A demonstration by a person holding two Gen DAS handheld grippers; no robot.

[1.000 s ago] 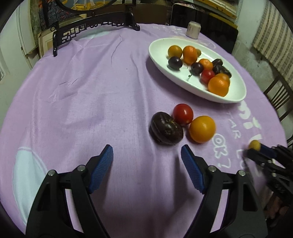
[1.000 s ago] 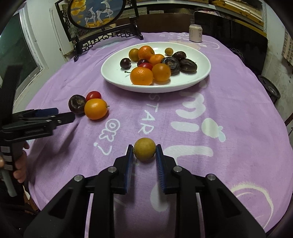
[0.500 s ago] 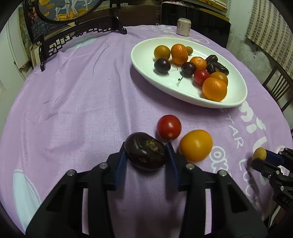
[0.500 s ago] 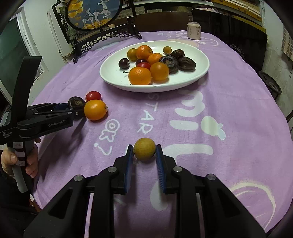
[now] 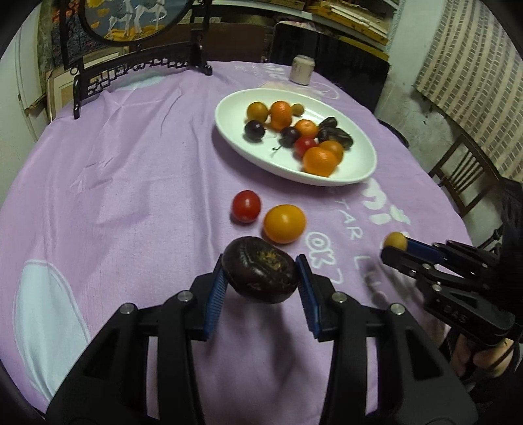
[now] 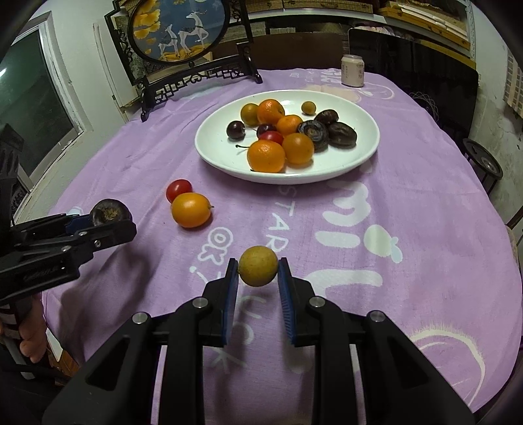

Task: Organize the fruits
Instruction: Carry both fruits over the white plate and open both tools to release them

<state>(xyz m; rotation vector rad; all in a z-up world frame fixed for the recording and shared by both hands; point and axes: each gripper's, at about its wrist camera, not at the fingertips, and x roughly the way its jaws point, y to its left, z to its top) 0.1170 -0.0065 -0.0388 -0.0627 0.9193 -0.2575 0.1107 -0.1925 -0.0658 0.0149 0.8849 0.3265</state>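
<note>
My left gripper [image 5: 260, 282] is shut on a dark purple wrinkled fruit [image 5: 260, 269] and holds it above the purple cloth; it also shows in the right wrist view [image 6: 111, 212]. My right gripper [image 6: 258, 278] is shut on a small yellow-brown round fruit [image 6: 258, 266], lifted off the cloth; it shows in the left wrist view [image 5: 395, 241] too. A red tomato [image 5: 246, 206] and an orange fruit [image 5: 284, 223] lie on the cloth between me and the white oval plate [image 5: 356, 170], which holds several oranges, cherries and dark fruits.
A pale can [image 6: 352, 70] stands behind the plate. A black carved stand with a round deer picture [image 6: 178, 29] sits at the table's far left. A wooden chair [image 5: 464, 176] stands off the right edge. The table edge is close below both grippers.
My left gripper closed on the dark fruit and lifted it off the cloth. My right gripper rose a little with the yellow-brown fruit still held.
</note>
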